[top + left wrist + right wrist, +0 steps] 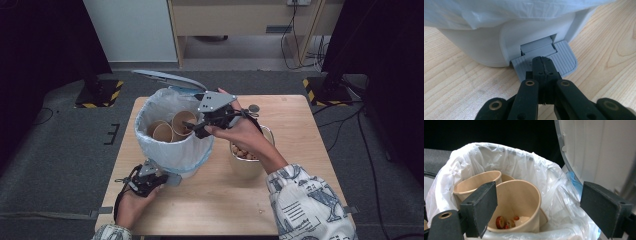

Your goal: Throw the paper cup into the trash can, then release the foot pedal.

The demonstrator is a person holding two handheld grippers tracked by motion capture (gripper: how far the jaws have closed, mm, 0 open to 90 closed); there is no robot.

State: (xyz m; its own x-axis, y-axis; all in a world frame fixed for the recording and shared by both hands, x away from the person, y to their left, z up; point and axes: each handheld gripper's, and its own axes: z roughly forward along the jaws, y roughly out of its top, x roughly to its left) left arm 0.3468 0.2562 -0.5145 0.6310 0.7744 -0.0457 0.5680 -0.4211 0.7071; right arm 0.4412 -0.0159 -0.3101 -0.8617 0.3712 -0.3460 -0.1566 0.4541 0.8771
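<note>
white round plastic pedal bin (pixel 172 160) with a thin white bag liner (pixel 150 107) stands at about 9 o'clock from the middle of the light wooden table (pixel 300 130), near its left half. its grey-blue lid (pixel 167 78) is tipped up at the bin's 12 o'clock side. at the bin's 6 o'clock foot sits a grey ribbed foot pedal (pixel 564 58), and the left gripper (pixel 145 181), held in the person's left hand (pixel 131 204), rests its tips on that pedal. in the left gripper view the two black jaws are clenched tight together with nothing between them, pressing on top of the pedal.

inside the bin lie brown paper cups (pixel 172 127). in the right gripper view the nearest brown paper cup (pixel 520 202) has a few small red bits (pixel 505 222) at its bottom, and another cup (pixel 477 182) lies at its 10 o'clock.

the right gripper (pixel 192 127), held in the person's right hand (pixel 245 135), hangs over the bin's 3 o'clock rim. its jaws are spread apart and released, with nothing gripped; the nearest cup sits below and between them.

at 3 o'clock from the bin, just beside it, stands a tan round tub (pixel 245 167) with small brown nuts (pixel 239 151) in it, partly under the right arm in its patterned sleeve (pixel 305 200).
</note>
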